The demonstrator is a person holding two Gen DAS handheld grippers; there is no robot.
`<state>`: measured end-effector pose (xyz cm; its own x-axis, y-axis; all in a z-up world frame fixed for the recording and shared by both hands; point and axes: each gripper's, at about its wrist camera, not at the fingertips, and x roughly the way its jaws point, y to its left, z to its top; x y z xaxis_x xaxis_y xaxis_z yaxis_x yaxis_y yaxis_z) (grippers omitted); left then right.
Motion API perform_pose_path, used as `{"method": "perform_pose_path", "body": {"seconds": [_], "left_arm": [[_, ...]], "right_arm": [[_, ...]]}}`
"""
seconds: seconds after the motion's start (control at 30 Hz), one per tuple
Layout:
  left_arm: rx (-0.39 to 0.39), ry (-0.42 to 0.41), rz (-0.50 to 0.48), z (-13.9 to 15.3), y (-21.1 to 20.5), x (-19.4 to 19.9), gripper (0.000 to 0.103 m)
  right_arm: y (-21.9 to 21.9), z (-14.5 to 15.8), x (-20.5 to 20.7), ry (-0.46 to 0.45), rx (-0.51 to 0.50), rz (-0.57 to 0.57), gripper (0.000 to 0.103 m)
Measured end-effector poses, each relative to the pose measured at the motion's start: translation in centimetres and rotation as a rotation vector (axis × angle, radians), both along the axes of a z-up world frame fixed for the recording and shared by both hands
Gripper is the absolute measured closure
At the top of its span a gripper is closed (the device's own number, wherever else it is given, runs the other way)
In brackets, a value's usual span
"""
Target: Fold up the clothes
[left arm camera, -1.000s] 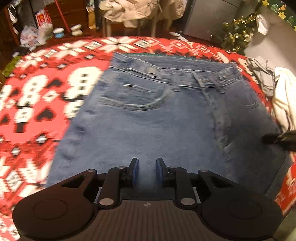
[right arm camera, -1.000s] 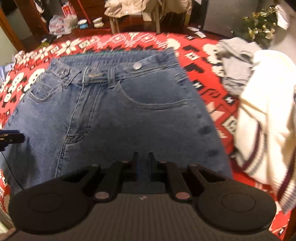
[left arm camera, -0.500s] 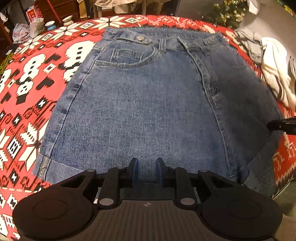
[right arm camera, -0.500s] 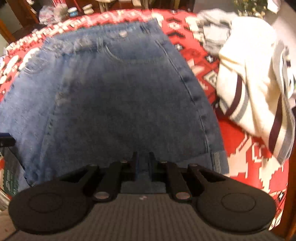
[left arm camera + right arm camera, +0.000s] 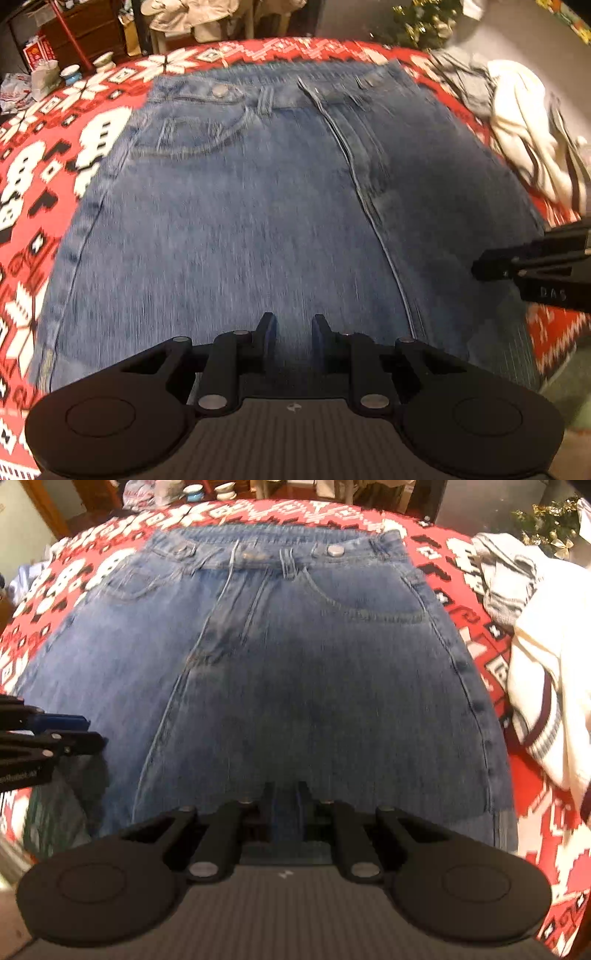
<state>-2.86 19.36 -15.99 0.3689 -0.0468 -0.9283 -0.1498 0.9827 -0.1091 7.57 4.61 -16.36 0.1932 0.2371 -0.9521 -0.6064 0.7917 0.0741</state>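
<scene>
Blue jeans (image 5: 251, 206) lie flat on a red-and-white patterned blanket (image 5: 44, 158), waistband at the far side. My left gripper (image 5: 292, 325) is shut on the near denim edge, and fabric fills the narrow gap between its blue pads. My right gripper (image 5: 286, 794) grips the same near edge of the jeans (image 5: 314, 686), its fingers almost together with denim between them. Each gripper shows in the other's view: the right gripper (image 5: 517, 266) at the right edge, the left gripper (image 5: 66, 738) at the left edge.
A white sweater with dark red stripes (image 5: 546, 664) and a grey garment (image 5: 506, 576) are heaped on the blanket to the right of the jeans. Beyond the far edge are a chair draped with beige clothes (image 5: 199, 14), small bowls (image 5: 70, 72) and a tinsel tree (image 5: 424, 22).
Both grippers have drawn back toward the near side with the denim edge still held. More of the jeans now stretches out ahead, and the waistband sits farther away.
</scene>
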Motion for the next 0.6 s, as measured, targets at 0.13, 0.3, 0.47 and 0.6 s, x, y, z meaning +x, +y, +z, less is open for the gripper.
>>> {"method": "perform_pose_path", "body": {"seconds": [0.13,0.3,0.47,0.6], "left_arm": [[-0.041,0.018,-0.002,0.5,-0.4,-1.1,0.092],[-0.13,-0.01,-0.042,0.7,-1.9,-0.1,0.092],[-0.192,0.038,-0.088,-0.2,-3.4,0.1,0.096],[-0.198,0.057,-0.112,-0.2,-3.7,-0.7,0.099]], "right_arm": [[-0.9,0.3,-1.0,0.026,-0.03,0.005,0.093],[0.9,2.0,-1.8,0.046,0.085,0.011,0.093],[3.2,0.3,-3.1,0.112,0.065,0.068,0.093],[2.9,-0.2,-5.0,0.135,0.049,0.098,0.093]]}}
